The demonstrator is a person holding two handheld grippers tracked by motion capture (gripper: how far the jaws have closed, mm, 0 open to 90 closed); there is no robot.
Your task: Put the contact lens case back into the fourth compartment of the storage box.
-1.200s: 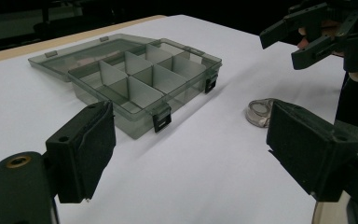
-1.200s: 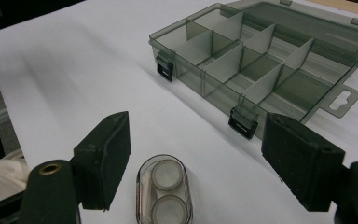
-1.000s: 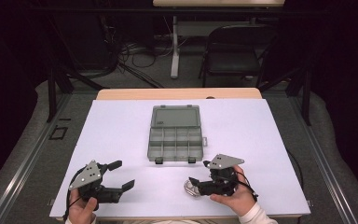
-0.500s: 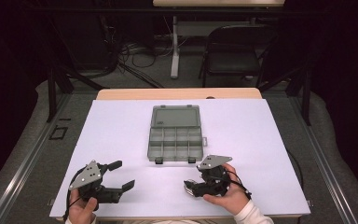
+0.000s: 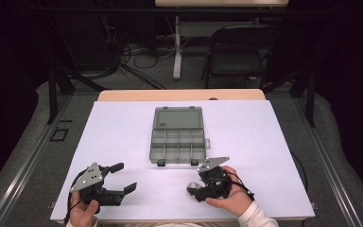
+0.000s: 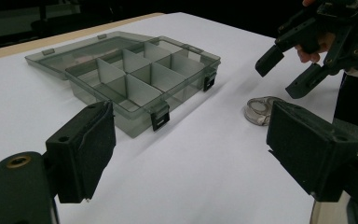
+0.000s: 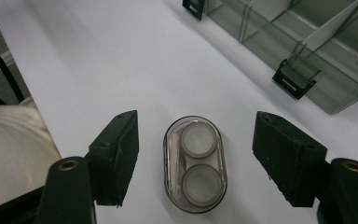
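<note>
At the near edge of the white table (image 5: 123,123), I hold my right gripper (image 7: 196,163) poised over a small oval case of clear plastic (image 7: 195,164) that carries two round grey-white discs side by side. The jaws stand wide apart, one on each flank of the case and touching neither; nothing is grasped yet. The case lies flat on the bare tabletop, just in front of the compartment box and between my two hands. Seen from the left gripper view, the same case (image 6: 260,110) sits just beneath the right gripper's black fingers (image 6: 269,60).

My left gripper (image 5: 121,178) rests low near the table's front-left corner, jaws released and empty, well apart from the case.

Farther out, mid-table, a smoky-grey translucent plastic organiser box (image 5: 177,140) lies open, its lid (image 5: 178,117) folded flat behind it, its dividers forming several empty-looking compartments and two black latches (image 7: 294,78) facing me.

As I judge it, the step in hand is the pick-up. To do it well, I should lower the jaws until the pads bracket the case's long sides near the table, keep them centred so the smooth shell does not skid or pivot, then close gently. Too high a grip may squeeze it out.
</note>
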